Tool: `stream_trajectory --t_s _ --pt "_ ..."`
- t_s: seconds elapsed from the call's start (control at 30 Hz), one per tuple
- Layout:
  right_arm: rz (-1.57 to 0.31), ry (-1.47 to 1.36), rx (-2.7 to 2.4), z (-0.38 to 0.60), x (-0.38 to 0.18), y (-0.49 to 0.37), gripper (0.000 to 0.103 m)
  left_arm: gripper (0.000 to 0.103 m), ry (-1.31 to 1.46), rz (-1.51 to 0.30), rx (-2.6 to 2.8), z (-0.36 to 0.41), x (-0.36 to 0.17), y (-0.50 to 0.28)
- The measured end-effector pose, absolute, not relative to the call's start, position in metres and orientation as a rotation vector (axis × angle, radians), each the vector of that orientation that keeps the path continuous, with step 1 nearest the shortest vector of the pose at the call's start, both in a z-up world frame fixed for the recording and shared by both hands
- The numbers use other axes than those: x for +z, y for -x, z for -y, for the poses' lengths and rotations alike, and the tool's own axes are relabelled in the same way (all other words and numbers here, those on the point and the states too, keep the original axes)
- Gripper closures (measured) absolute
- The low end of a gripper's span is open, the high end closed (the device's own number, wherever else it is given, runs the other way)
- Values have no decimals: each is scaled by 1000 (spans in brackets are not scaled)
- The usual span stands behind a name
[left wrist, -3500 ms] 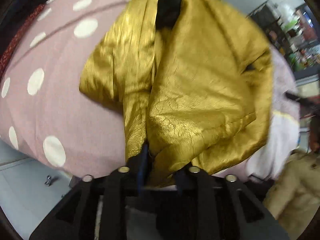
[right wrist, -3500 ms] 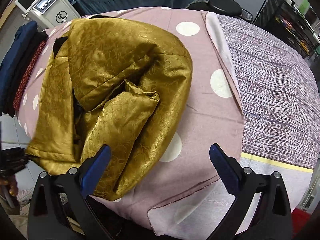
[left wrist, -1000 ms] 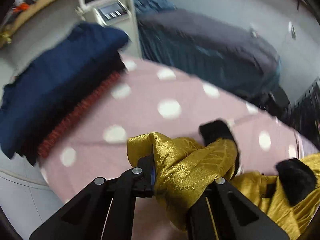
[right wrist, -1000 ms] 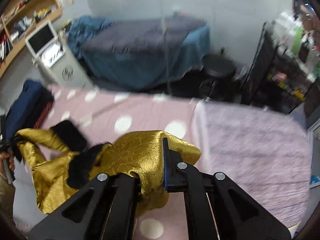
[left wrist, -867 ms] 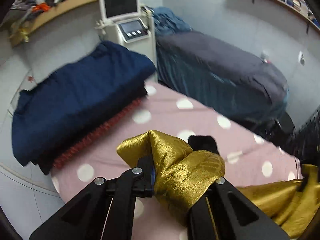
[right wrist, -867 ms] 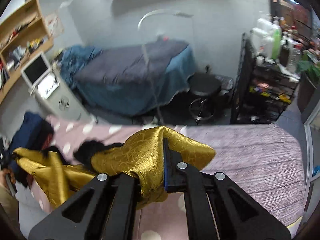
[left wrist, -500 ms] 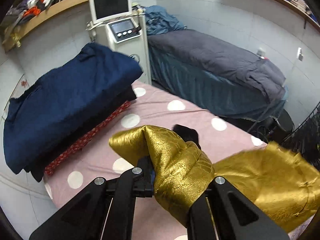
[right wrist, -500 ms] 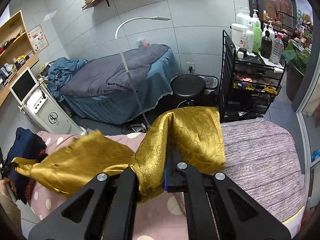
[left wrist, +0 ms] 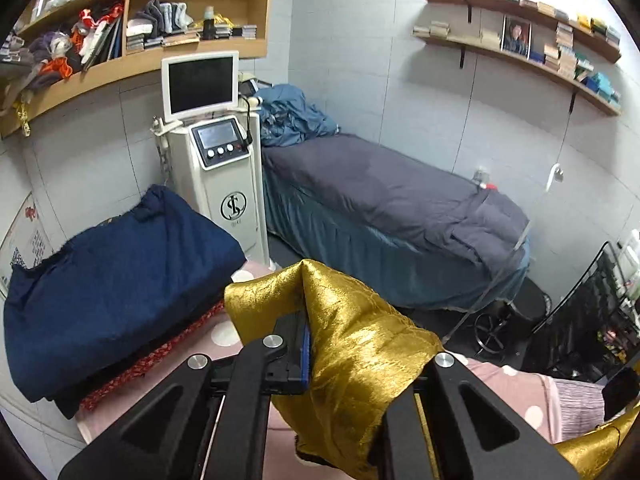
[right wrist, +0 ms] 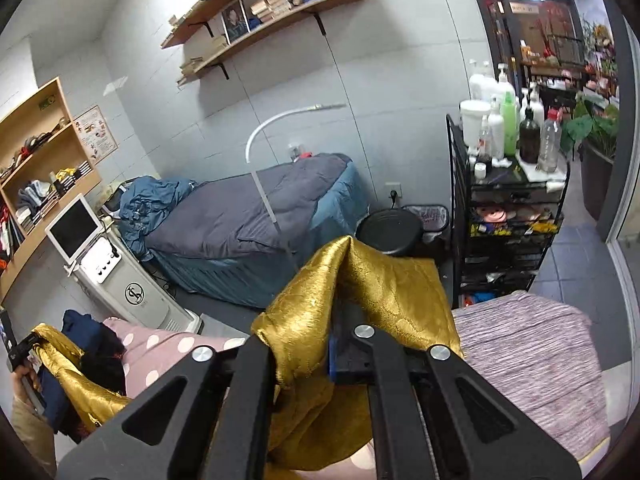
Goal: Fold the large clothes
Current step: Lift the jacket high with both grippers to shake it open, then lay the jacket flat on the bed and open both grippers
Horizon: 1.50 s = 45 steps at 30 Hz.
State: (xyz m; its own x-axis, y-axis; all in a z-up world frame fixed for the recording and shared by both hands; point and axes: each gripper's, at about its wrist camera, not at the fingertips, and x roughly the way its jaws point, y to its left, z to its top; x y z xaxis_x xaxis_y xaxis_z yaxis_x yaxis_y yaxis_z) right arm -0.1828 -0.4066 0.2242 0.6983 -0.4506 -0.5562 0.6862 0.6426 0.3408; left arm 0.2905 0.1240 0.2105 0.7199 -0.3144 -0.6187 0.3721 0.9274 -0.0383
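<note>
1. Left wrist view: the left tongs (left wrist: 310,334) are clamped on a fold of the gold garment (left wrist: 356,364), which bunches up between the black arms and drapes down over the right one.
2. The cloth is held up in the air above the pink dotted cover (left wrist: 224,334) of the bed; another part of it shows at the lower right edge (left wrist: 596,448), beside a dark trim piece (too small to tell what it is).
3. To the left on the cover lies a stack of folded clothes, a navy one (left wrist: 108,292) on top and a red-patterned edge (left wrist: 160,354) beneath.
4. Behind stand a white machine (left wrist: 220,184) with a screen, and a grey bed (left wrist: 384,196) with blue bedding heaped at its head.
5. Right wrist view: the right tongs (right wrist: 332,344) are closed on another fold of the garment (right wrist: 384,292), which peaks above the arms and hangs down between them.
6. The cloth runs off to the lower left, sagging over the dotted cover (right wrist: 160,344), to the far corner held by the left tongs (right wrist: 24,346) in a hand (right wrist: 24,376).
7. At the right the bed carries a mauve striped spread (right wrist: 532,360); a black cart (right wrist: 512,216) of bottles stands behind it.
</note>
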Motion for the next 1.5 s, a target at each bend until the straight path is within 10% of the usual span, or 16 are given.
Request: stream_trajectory --t_s 0.07,0.33,0.73,1.0,1.37,1.5 --pt "-542 -595 -694 417 186 160 93 92 -123 -772 -372 -100 168 -298" --pt "-1041 -921 -649 385 -33 149 38 26 -162 -1213 -376 -106 -20 -258" --pt "-937 -1057 -526 349 -48 223 17 9 338 -1331 -494 -216 -30 -226" --pt "-1091 -891 -448 313 -43 189 17 6 -84 -1153 -613 -144 6 -172" --pt "-1329 -761 -459 245 -115 238 18 7 -217 -1475 -484 -211 -133 -91" --pt "-1362 -713 -402 234 -126 224 56 23 -215 -1500 -504 -194 -155 -86"
